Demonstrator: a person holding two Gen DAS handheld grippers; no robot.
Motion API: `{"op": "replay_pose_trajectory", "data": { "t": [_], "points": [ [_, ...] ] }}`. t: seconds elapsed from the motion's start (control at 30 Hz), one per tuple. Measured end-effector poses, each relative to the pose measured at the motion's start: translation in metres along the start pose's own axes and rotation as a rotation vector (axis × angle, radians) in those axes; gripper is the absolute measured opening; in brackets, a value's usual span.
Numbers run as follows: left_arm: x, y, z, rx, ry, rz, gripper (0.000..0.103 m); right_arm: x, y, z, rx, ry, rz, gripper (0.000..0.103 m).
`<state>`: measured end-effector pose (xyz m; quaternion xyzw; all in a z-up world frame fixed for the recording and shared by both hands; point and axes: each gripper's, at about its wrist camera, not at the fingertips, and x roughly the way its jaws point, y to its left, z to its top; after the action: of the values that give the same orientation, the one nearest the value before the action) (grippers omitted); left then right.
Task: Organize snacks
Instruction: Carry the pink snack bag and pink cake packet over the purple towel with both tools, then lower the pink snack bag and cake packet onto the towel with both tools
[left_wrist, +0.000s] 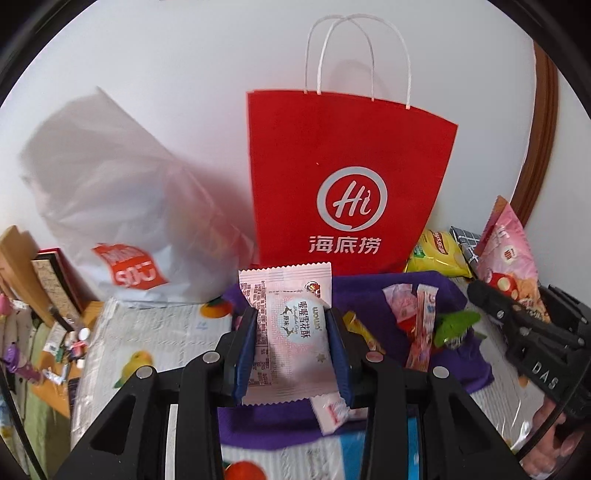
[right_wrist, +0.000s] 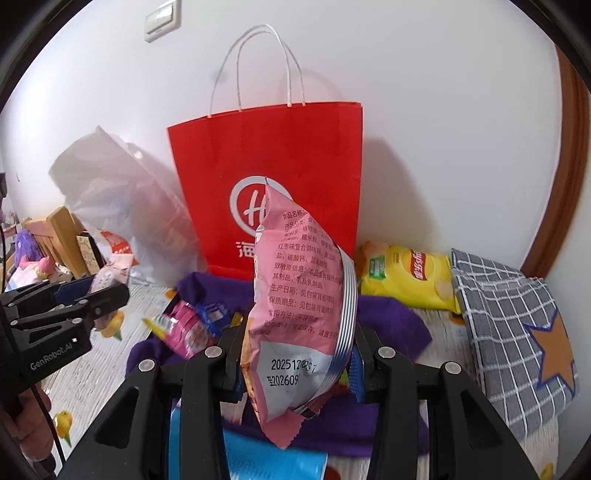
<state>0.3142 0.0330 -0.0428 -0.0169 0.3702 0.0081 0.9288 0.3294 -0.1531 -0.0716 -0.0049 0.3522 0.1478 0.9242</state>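
My left gripper (left_wrist: 293, 314) is shut on a small pale pink snack packet (left_wrist: 291, 332), held upright between its blue pads (left_wrist: 245, 354). My right gripper (right_wrist: 301, 336) is shut on a tall pink snack bag (right_wrist: 299, 280) with its printed back towards the camera. Behind both stands a red paper bag (left_wrist: 347, 177) (right_wrist: 273, 155) with white handles, against the wall. Below the grippers lies a purple cloth (left_wrist: 365, 295) (right_wrist: 388, 317) with several small candies (left_wrist: 417, 325) (right_wrist: 184, 328) on it. Each gripper also shows in the other's view: the right gripper (left_wrist: 513, 291) at the right, the left gripper (right_wrist: 107, 286) at the left.
A white plastic bag (left_wrist: 110, 206) (right_wrist: 122, 199) leans left of the red bag. A yellow chip bag (left_wrist: 436, 254) (right_wrist: 406, 277) lies to its right, beside a grey checked pouch (right_wrist: 517, 325) with an orange star. Books (left_wrist: 51, 284) and clutter fill the far left.
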Motion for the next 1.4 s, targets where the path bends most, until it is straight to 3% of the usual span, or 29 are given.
{"op": "replay_pose_trajectory", "data": {
  "t": [0.27,0.63,1.4],
  "points": [
    [0.046,0.000,-0.004,0.034,0.069,0.025,0.035,0.047,-0.020,-0.010,-0.015,0.083,-0.020,0.041],
    [0.053,0.008,-0.007,0.007,0.092,0.004,0.035,0.047,-0.038,-0.006,0.009,0.077,-0.003,0.041],
    [0.052,0.005,-0.008,0.004,0.095,0.013,0.035,0.057,-0.027,-0.015,-0.029,0.120,-0.010,0.041]
  ]
}}
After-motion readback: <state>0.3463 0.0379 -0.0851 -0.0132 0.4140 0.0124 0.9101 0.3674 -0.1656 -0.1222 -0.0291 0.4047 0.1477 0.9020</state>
